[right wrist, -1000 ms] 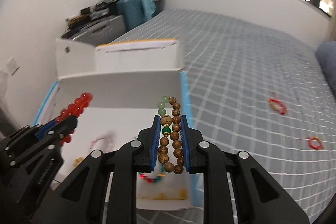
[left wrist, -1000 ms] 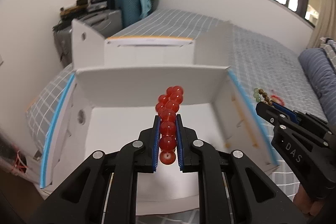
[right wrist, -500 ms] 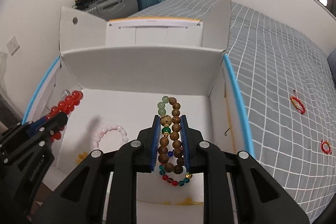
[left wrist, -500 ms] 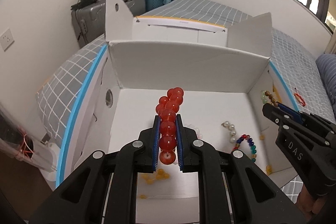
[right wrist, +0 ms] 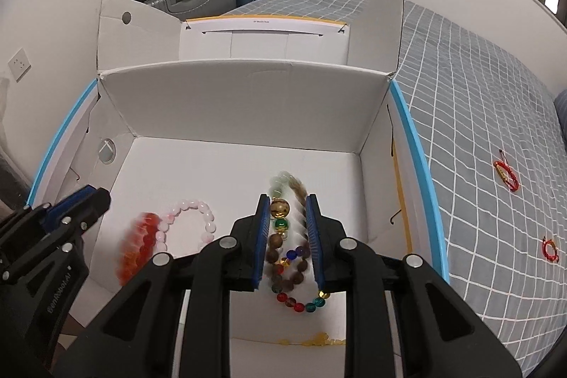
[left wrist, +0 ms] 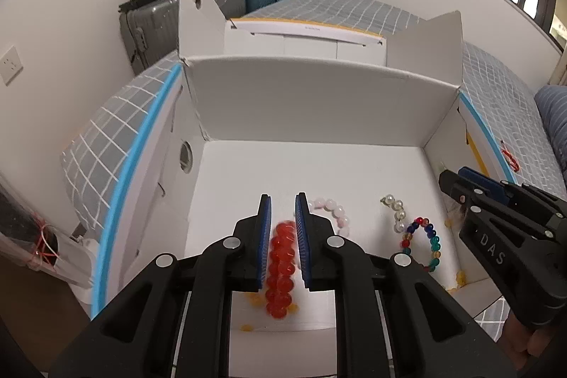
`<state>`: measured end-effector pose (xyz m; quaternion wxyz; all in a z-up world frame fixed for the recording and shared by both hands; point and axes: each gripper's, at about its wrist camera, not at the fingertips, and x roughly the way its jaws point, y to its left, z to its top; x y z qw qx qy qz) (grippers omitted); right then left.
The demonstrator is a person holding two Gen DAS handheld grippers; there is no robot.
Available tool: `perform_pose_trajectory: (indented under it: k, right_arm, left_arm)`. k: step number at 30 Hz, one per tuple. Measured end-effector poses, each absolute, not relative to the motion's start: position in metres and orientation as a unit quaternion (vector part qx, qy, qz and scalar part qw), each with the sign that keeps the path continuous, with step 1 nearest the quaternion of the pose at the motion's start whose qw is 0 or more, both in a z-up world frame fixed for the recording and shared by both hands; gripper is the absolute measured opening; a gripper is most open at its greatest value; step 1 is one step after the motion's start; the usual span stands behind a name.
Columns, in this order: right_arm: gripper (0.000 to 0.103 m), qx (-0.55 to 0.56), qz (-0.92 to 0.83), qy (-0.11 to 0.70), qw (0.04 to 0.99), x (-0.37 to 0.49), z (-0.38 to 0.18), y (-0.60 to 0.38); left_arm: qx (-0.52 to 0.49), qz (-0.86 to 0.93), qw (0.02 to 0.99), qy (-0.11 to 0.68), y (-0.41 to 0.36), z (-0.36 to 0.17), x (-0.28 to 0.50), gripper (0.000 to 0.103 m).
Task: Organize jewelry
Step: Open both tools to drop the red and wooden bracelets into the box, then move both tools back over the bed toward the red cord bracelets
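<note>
An open white cardboard box (left wrist: 319, 105) (right wrist: 248, 101) lies on the bed. My left gripper (left wrist: 283, 201) is open over the box's near left; the red bead bracelet (left wrist: 280, 268) is blurred between and below its fingers, free of them. It also shows blurred in the right wrist view (right wrist: 140, 247). My right gripper (right wrist: 286, 201) is open over the box; the brown wooden bead bracelet (right wrist: 283, 236) with green beads is blurred between its fingers, loose. On the box floor lie a pink bracelet (left wrist: 333, 211) (right wrist: 195, 215), a pearl bracelet (left wrist: 395, 211) and a multicolour bracelet (left wrist: 423, 243) (right wrist: 297, 293).
Two red string bracelets (right wrist: 506, 172) (right wrist: 550, 250) lie on the grey checked bedcover (right wrist: 478, 94) to the right of the box. Suitcases (left wrist: 198, 6) stand against the far wall. Small yellow beads (left wrist: 248, 326) lie at the box's near edge.
Both grippers moved down into the box and opened. The red bracelet and the wooden bracelet left the pads and are falling towards the box floor.
</note>
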<state>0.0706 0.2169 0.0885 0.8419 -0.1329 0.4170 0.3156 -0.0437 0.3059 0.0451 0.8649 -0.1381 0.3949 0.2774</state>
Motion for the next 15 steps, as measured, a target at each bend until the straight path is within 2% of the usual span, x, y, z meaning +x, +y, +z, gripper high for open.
perform_pose_trajectory:
  k: [1, 2, 4, 5, 6, 10, 14, 15]
  right_arm:
    - [0.022, -0.134, 0.315, 0.415, 0.843, 0.07, 0.089, 0.217]
    - [0.03, -0.133, 0.316, 0.415, 0.843, 0.069, 0.09, 0.216]
    - [0.04, -0.128, 0.316, 0.409, 0.846, 0.067, 0.093, 0.214]
    - [0.046, -0.127, 0.316, 0.406, 0.848, 0.067, 0.095, 0.213]
    - [0.048, -0.126, 0.316, 0.403, 0.85, 0.065, 0.097, 0.212]
    - [0.073, -0.106, 0.326, 0.391, 0.854, 0.062, 0.11, 0.201]
    - [0.086, -0.093, 0.323, 0.372, 0.865, 0.06, 0.126, 0.188]
    - [0.087, -0.09, 0.321, 0.367, 0.868, 0.06, 0.13, 0.185]
  left_arm:
    - [-0.139, 0.277, 0.865, 0.395, 0.306, 0.046, -0.044, 0.015]
    - [-0.14, 0.276, 0.865, 0.394, 0.306, 0.048, -0.045, 0.016]
    - [-0.14, 0.281, 0.865, 0.391, 0.306, 0.05, -0.047, 0.032]
    - [-0.142, 0.283, 0.867, 0.386, 0.306, 0.052, -0.049, 0.036]
    - [-0.142, 0.285, 0.867, 0.383, 0.305, 0.054, -0.05, 0.041]
    - [-0.139, 0.288, 0.87, 0.375, 0.303, 0.06, -0.055, 0.046]
    - [-0.133, 0.291, 0.875, 0.364, 0.298, 0.069, -0.058, 0.057]
    - [-0.132, 0.293, 0.876, 0.36, 0.297, 0.072, -0.059, 0.062]
